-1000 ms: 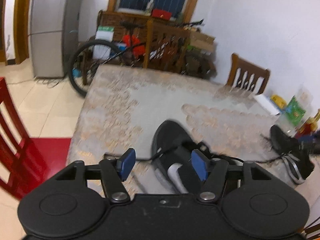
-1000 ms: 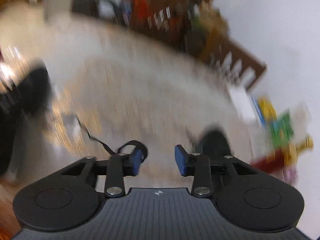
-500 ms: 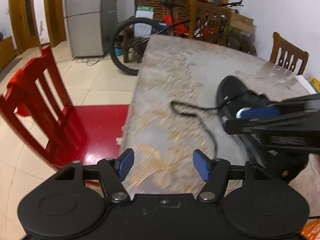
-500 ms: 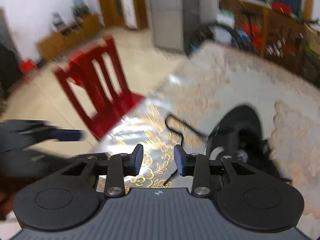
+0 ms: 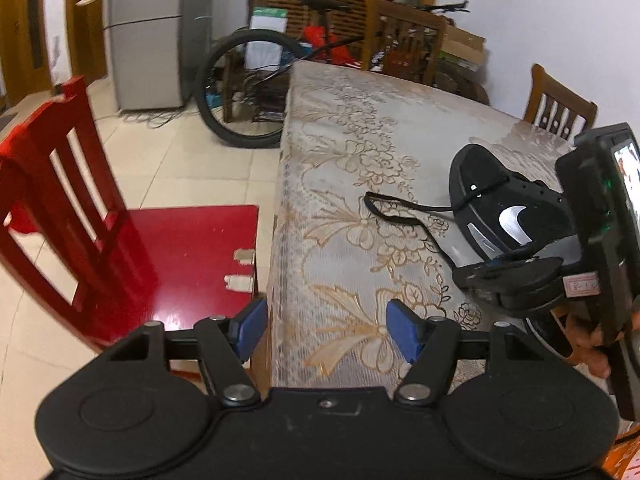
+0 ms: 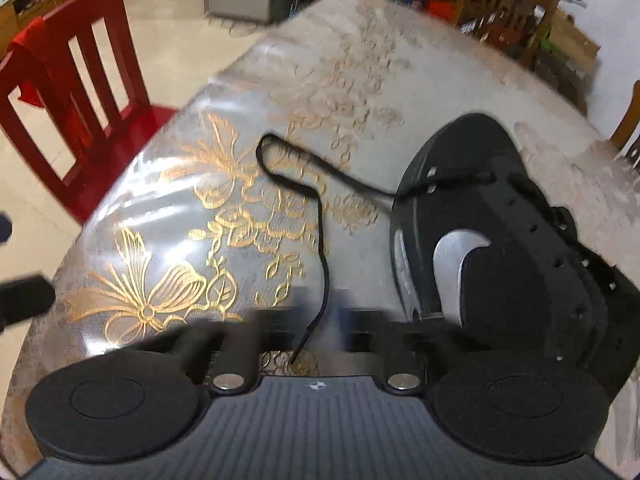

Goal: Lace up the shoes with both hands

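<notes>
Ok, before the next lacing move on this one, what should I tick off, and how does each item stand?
1. Right gripper shut: ok.
2. Shoelace caught in it: ok, the lace runs between its jaws and the tip pokes out behind, though the pads are blurred.
3. Left gripper open and empty, ready to help: ok.
4. Lace free of knots up to the black sneaker: ok, one loose bend lying on the tablecloth.
5. Lace anchored at the sneaker's front eyelets: ok.
6. Upper eyelets laced: not ok, the holes show empty.
</notes>
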Demonstrator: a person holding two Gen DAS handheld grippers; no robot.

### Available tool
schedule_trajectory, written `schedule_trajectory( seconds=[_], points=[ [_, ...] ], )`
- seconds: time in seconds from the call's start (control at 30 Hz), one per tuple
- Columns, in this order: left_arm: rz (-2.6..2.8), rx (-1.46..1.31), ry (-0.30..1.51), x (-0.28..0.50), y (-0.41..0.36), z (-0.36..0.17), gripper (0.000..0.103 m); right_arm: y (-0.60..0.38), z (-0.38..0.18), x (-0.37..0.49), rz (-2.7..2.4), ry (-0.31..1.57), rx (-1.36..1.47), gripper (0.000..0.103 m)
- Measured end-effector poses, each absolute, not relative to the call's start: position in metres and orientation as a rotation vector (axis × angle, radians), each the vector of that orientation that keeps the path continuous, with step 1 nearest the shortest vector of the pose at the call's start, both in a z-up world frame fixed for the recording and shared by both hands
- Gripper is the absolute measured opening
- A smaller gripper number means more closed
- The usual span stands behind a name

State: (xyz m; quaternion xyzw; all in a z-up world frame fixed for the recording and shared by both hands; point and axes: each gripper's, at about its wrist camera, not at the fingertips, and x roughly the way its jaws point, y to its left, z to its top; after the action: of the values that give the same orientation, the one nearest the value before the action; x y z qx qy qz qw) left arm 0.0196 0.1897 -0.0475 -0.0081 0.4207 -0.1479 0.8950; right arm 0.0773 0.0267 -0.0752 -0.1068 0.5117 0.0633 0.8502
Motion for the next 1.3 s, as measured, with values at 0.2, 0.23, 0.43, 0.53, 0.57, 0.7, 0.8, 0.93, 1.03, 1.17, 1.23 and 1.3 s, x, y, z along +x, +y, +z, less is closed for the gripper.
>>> schedule_trajectory(
  seconds=[0.2,0.23,0.43,0.53,0.57,0.7,0.8,0.93,1.03,1.17,1.23,1.3],
  points=[
    [-0.459,0.217,0.758,0.027,0.160,-0.038,0.063,-0.037,-0.023,0.077,0.330,1.094,0.245,0.001],
    [-0.494,0.264,0.725,0.027,0.153,-0.035,0.063,-0.050,-0.010,0.075,0.358,1.077,0.305,0.001],
    [-0.711,0.468,0.437,0.016,0.099,-0.004,0.062,-0.117,0.034,0.064,0.454,1.058,0.611,0.001],
    [-0.805,0.608,0.308,0.010,0.071,0.002,0.061,-0.137,0.047,0.055,0.487,1.052,0.654,0.001],
    [-0.842,0.653,0.273,0.008,0.063,0.003,0.060,-0.141,0.051,0.053,0.503,1.052,0.649,0.001],
    [-0.972,0.701,0.240,0.007,0.041,0.007,0.000,-0.151,0.069,0.045,0.530,1.028,0.608,0.001],
    [-0.987,0.628,0.273,0.013,0.032,0.013,0.001,-0.159,0.077,0.038,0.517,0.996,0.554,0.001],
    [-0.962,0.425,0.351,0.027,0.028,0.023,0.001,-0.177,0.071,0.029,0.518,0.957,0.572,0.009],
    [-0.912,0.286,0.405,0.039,0.029,0.031,0.001,-0.199,0.068,0.018,0.461,0.895,0.564,0.035],
    [-0.822,0.126,0.459,0.049,0.035,0.043,0.001,-0.221,0.051,-0.002,0.281,0.808,0.340,0.041],
    [-0.778,0.059,0.483,0.053,0.039,0.052,0.001,-0.225,0.030,-0.007,0.190,0.813,0.167,0.041],
    [-0.725,0.036,0.490,0.054,0.040,0.060,0.001,-0.224,0.002,-0.012,0.179,0.862,0.004,0.041]
  ],
)
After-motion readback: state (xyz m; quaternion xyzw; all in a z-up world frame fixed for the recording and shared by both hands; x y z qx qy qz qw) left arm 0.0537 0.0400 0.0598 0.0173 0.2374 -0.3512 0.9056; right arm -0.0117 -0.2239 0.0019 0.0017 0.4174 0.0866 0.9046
